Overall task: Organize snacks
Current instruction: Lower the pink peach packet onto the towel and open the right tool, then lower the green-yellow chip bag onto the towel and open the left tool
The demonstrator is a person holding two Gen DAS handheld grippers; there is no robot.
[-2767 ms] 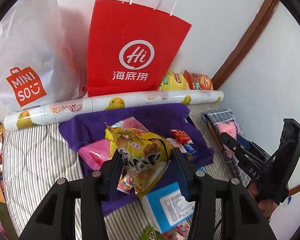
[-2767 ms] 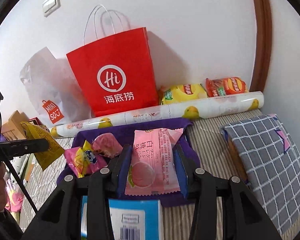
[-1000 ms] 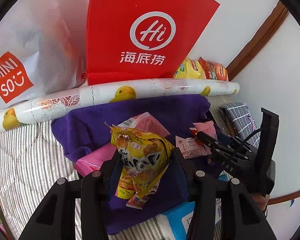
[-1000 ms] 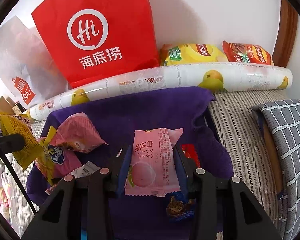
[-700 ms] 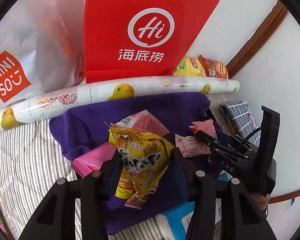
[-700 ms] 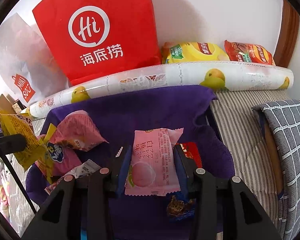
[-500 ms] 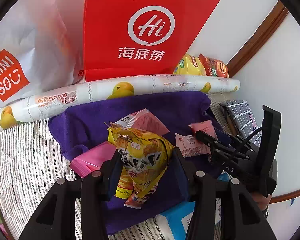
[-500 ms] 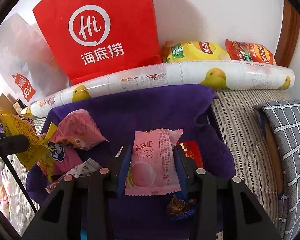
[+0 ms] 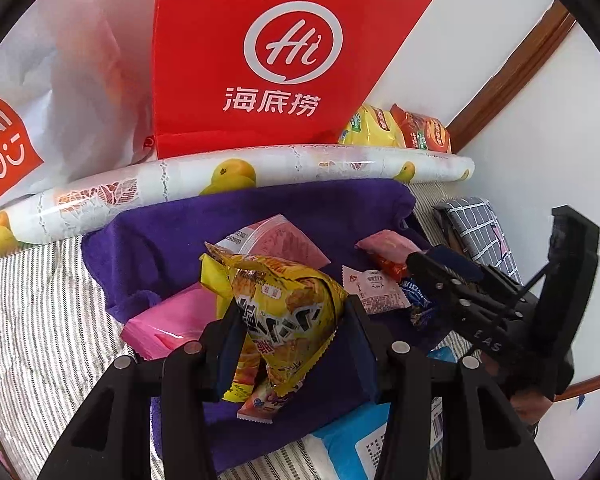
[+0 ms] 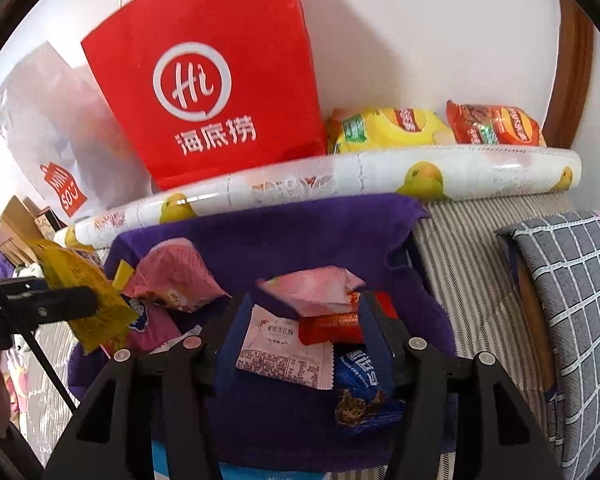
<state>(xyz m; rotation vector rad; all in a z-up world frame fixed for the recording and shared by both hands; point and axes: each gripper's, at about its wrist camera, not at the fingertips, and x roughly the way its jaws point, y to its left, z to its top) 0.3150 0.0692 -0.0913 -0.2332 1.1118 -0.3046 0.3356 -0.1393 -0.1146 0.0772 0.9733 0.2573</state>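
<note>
Left wrist view: the left gripper (image 9: 288,332) hangs over the purple towel (image 9: 300,208), its fingers clamped on a yellow snack bag (image 9: 284,312). Right wrist view: the right gripper (image 10: 304,336) points low over the towel, fingers spread, the pink peach packet (image 10: 312,288) lying loose between them on the pile.

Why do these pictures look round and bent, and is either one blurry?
Both views are fisheye, hence the dark corners and the bowed printed roll. The left wrist view is sharp: the red bag lettering reads crisply. The right wrist view is smeared, softening the pink packet.
</note>
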